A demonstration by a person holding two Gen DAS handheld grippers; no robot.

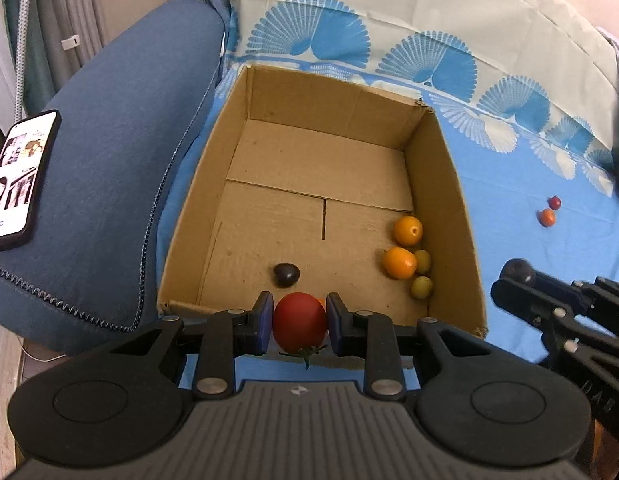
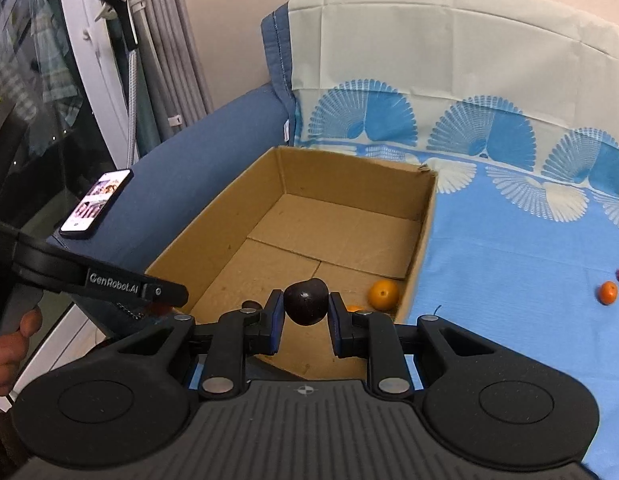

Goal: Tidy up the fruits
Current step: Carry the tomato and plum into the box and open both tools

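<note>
The left gripper (image 1: 299, 322) has its jaws clenched on a red tomato (image 1: 299, 320) over the near edge of the cardboard box (image 1: 445, 184); the right gripper (image 2: 305, 312) grips a dark plum (image 2: 305, 300) above that same edge. Released here, either fruit may strike the rim and roll onto the blue cloth (image 1: 529, 240), where two small fruits (image 1: 549, 212) lie near its right edge.
</note>
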